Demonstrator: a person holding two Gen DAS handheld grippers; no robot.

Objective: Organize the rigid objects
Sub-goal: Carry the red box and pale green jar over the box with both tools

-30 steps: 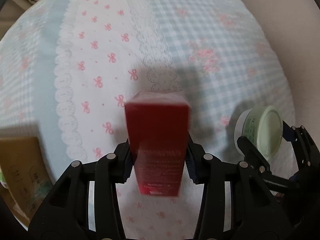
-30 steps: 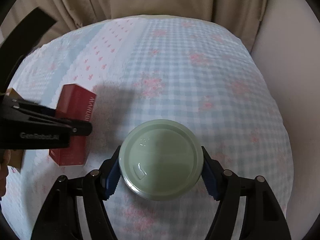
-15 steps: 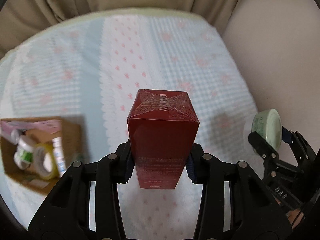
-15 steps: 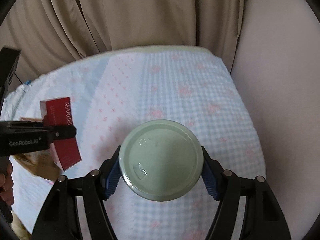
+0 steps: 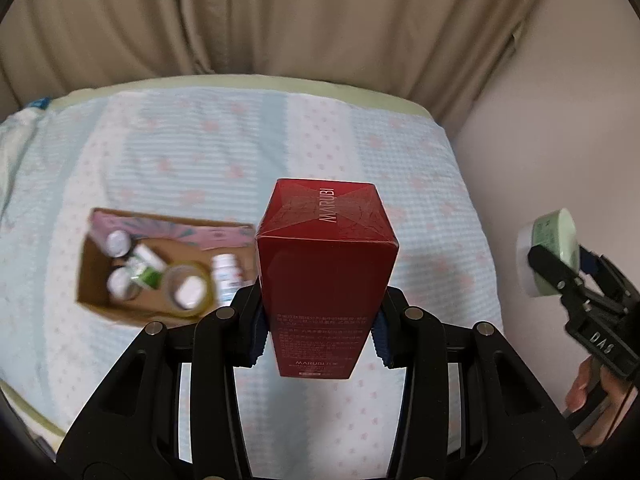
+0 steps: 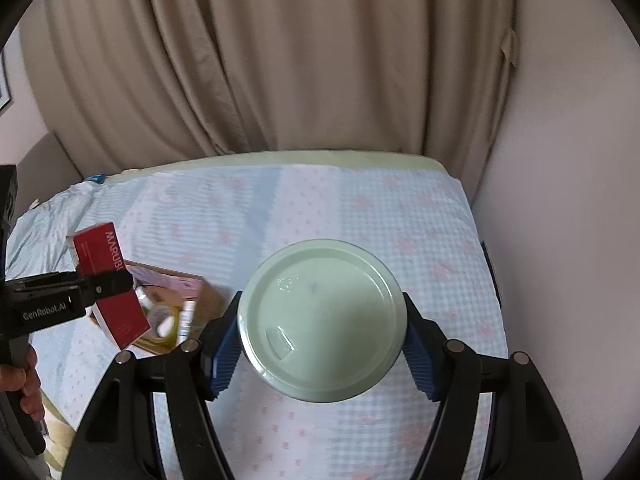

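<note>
Bed (image 5: 420,168) below; red box (image 5: 326,276) upright in left tool (image 5: 318,336).

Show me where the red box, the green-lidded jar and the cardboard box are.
red box (image 5: 326,280), left wrist view, front face.
green-lidded jar (image 6: 322,320), right wrist view, lid centre.
cardboard box (image 5: 94,280), left wrist view, left wall.

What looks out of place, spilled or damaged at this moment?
Nothing stands out. The left tool grips the red box squarely; the right tool holds the green-lidded jar. The cardboard box sits on the bed, its contents jumbled but contained, though blurred.
</note>
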